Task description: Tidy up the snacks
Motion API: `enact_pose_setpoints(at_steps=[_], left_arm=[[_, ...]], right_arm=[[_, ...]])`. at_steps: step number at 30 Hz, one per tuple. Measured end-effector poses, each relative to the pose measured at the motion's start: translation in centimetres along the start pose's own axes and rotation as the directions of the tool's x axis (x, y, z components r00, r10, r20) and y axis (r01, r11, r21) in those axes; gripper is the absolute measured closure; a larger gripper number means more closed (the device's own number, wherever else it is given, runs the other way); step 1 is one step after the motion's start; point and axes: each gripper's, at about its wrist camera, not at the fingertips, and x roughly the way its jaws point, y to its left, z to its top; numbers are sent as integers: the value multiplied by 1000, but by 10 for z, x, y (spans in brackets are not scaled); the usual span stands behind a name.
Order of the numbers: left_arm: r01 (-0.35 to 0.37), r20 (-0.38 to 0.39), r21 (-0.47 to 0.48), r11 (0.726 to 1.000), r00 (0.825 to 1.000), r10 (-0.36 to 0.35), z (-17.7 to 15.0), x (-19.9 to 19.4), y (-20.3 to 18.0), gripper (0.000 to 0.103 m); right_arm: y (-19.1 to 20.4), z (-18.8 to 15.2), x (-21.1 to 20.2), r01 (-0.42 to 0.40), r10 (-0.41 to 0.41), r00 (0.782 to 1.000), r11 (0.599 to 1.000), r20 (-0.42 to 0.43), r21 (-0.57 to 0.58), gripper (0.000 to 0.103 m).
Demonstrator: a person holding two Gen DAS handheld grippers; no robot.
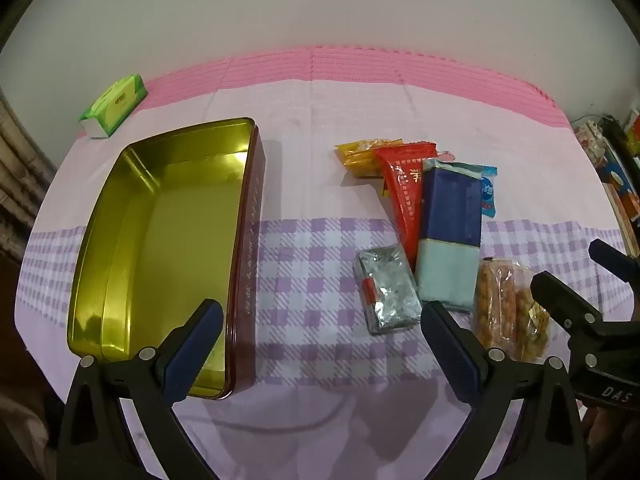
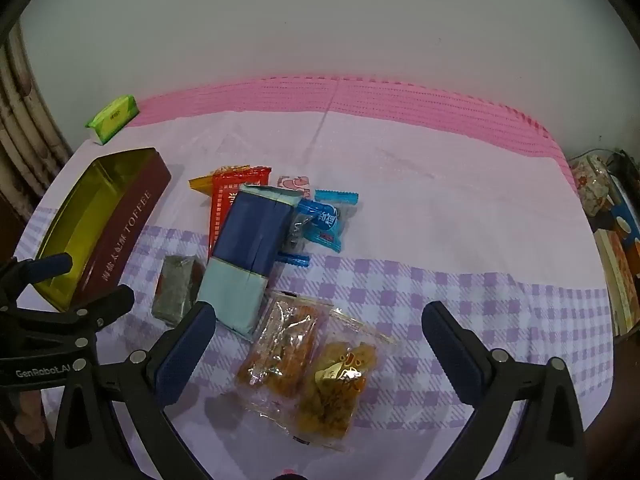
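Two crinkly clear snack packets beside a glossy rectangular tin.

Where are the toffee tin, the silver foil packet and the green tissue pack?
toffee tin [image 1: 168,240]: left wrist view, on its bare gold floor.
silver foil packet [image 1: 390,292]: left wrist view, middle of its wrapper.
green tissue pack [image 2: 114,118]: right wrist view, on its top face.

- A home, most likely a living or dining corner.
- The desk wears a pink and lilac checked tablecloth and stands against a plain pale wall.
- A green tissue pack lies at its far corner.
- Colourful books or boxes are stacked at the right edge.
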Motion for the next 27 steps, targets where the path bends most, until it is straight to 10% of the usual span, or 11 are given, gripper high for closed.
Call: enact_pose_setpoints(at_steps=[27], left_arm=[[-6, -23, 8, 1000, 1000, 6, -1, 6, -1, 4]], right_arm=[[-8, -6, 11, -22, 24, 999, 998, -30, 50, 1]])
